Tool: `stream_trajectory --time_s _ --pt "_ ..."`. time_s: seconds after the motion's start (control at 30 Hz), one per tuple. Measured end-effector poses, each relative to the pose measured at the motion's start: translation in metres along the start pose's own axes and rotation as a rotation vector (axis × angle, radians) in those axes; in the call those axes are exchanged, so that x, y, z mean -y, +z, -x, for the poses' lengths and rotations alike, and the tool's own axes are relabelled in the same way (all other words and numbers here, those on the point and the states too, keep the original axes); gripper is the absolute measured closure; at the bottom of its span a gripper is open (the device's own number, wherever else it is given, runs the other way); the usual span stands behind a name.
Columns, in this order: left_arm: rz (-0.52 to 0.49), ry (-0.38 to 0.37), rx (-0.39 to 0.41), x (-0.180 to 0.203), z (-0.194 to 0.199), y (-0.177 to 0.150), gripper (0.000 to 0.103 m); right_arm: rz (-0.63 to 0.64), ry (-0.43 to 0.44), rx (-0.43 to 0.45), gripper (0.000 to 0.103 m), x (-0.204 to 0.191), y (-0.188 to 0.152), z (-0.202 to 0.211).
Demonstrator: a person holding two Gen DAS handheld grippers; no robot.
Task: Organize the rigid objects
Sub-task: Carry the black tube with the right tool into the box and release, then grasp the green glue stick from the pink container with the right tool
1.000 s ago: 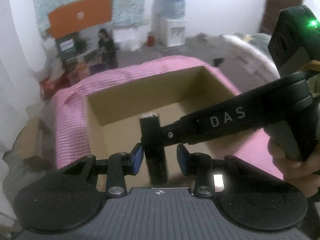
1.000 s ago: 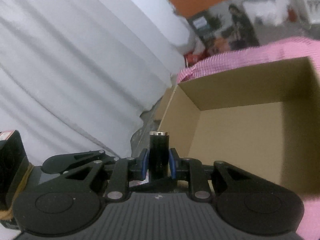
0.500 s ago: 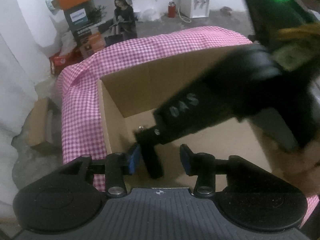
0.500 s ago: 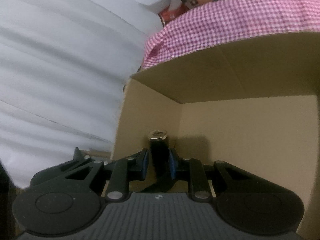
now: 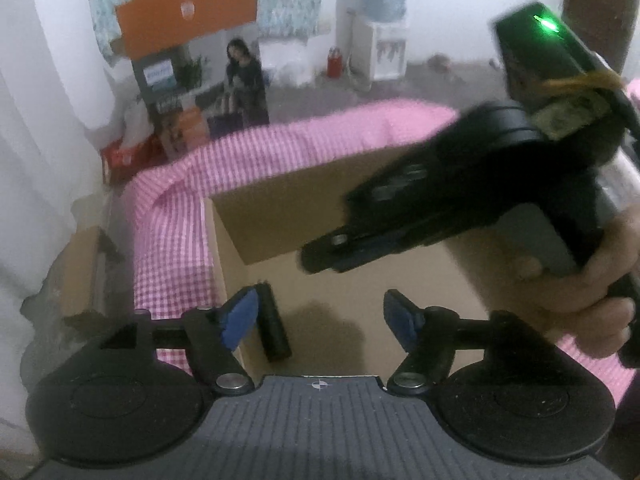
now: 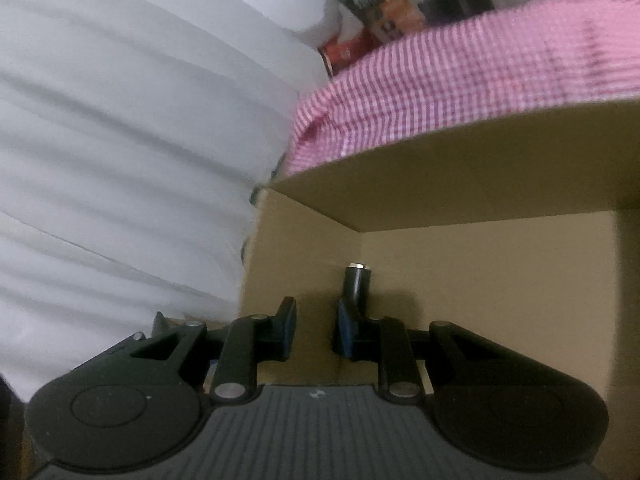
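L hand-held gripper point(image 5: 320, 316) just opened, empty, R hand-held gripper point(image 6: 318, 320) barely apart, grip unclear: the loose tube point(image 5: 273, 322) by L pad could roll across the box point(image 5: 280, 208) if nudged.

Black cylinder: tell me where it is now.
Left wrist view: the black cylinder lies inside the cardboard box near its left wall, beside the left pad of the left gripper.

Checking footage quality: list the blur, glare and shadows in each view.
Left wrist: right gripper smeared by motion, its green light flaring, shadow on the cardboard box floor. Right wrist: checked cloth blurred, box interior dim, edges bowed by fisheye.
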State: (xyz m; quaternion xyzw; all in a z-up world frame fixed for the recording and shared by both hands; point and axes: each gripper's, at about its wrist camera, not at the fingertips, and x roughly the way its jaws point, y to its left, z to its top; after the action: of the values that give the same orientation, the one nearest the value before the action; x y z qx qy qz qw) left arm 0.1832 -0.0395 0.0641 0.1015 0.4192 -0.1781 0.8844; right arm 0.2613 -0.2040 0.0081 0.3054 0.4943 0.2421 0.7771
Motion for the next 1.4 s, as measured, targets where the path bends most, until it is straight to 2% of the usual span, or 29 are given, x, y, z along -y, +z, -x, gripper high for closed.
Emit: stream_trajectory --time_s 0.1,0.2,0.3,0.47,0.67,0.83,0.9,1.07,1.33,1.4 --pt "-0.005 -0.017 0.067 0.007 0.031 -0.008 0.029 0.021 0.022 0.072 0.078 -0.007 -0.019 0.042" --pt "-0.018 -0.035 0.124 0.017 0.06 -0.022 0.02 0.042 0.057 0.151 0.078 -0.012 -0.049 0.091" --pt "-0.03 -0.056 0.144 0.03 0.079 -0.041 0.017 0.067 0.079 0.222 0.078 -0.015 -0.086 0.137" --pt "-0.036 -0.119 0.131 0.056 0.091 -0.078 0.015 0.079 0.038 0.308 0.078 -0.006 -0.15 0.199" --pt "-0.038 -0.173 0.083 0.085 0.082 -0.117 0.015 0.083 -0.02 0.367 0.077 0.006 -0.204 0.251" --pt "-0.022 -0.209 0.013 0.104 0.05 -0.138 0.025 0.122 -0.046 0.293 0.077 0.015 -0.229 0.23" --pt "-0.032 -0.21 -0.01 0.109 0.038 -0.141 0.027 0.128 -0.047 0.249 0.077 0.021 -0.229 0.203" --pt "-0.076 -0.195 -0.044 0.119 0.024 -0.145 0.043 0.181 -0.091 0.145 0.077 0.03 -0.233 0.141" --pt "-0.095 -0.234 -0.063 0.124 0.014 -0.141 0.059 0.244 -0.085 0.119 0.077 0.033 -0.216 0.102" --pt "-0.092 -0.247 -0.073 0.124 0.012 -0.142 0.059 0.239 -0.081 0.104 0.077 0.035 -0.213 0.094"
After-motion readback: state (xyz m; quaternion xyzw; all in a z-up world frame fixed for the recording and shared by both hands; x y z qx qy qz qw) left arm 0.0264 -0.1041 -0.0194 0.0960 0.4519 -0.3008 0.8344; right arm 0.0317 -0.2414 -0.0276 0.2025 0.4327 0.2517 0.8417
